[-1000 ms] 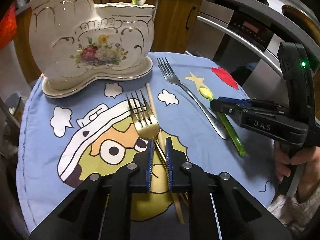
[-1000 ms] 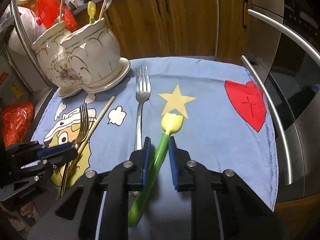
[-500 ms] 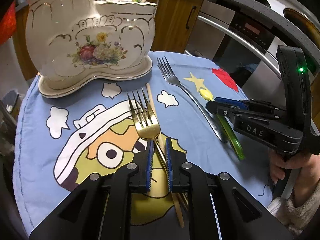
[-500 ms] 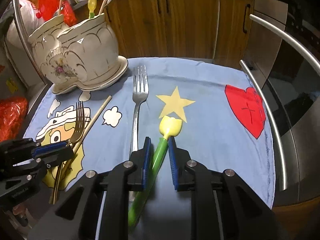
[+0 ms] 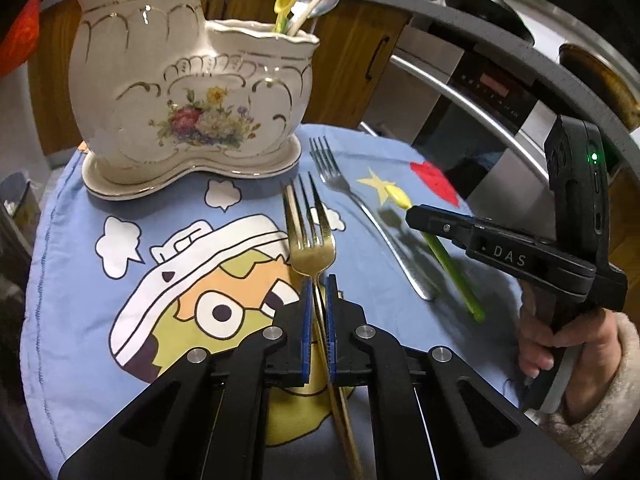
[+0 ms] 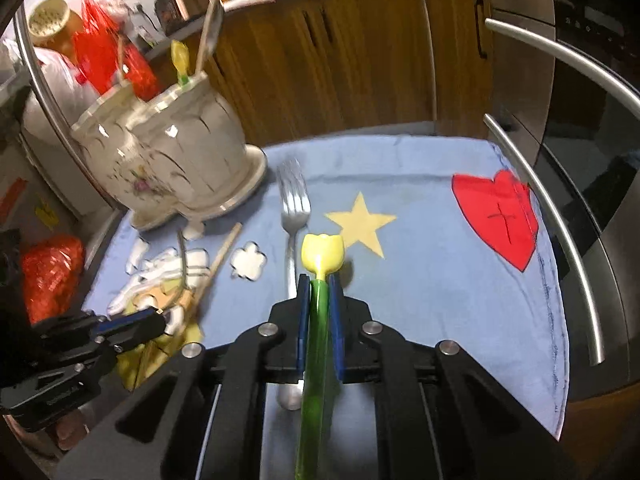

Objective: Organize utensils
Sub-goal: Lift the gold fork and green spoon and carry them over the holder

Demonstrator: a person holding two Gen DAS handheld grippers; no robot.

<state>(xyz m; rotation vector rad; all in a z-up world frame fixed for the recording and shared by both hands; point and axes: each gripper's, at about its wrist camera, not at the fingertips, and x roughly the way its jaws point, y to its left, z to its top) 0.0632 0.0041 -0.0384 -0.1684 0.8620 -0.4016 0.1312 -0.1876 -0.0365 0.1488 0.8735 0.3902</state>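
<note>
Two utensils gripped, one in each of our hand-held grippers.

Our left gripper has just been closing and is now clamped on the neck of the gold fork, whose tines point toward the ceramic utensil holder at the far end of the blue cartoon cloth. Our right gripper has just been closing too and pinches the green stem of the tulip-headed utensil, its yellow head sticking out past the pads over the cloth. Between the two lie a silver fork and a wooden chopstick, both flat on the cloth. Inside the holder's nearer compartment stand another yellow tulip utensil, a spoon and a stick.
</note>
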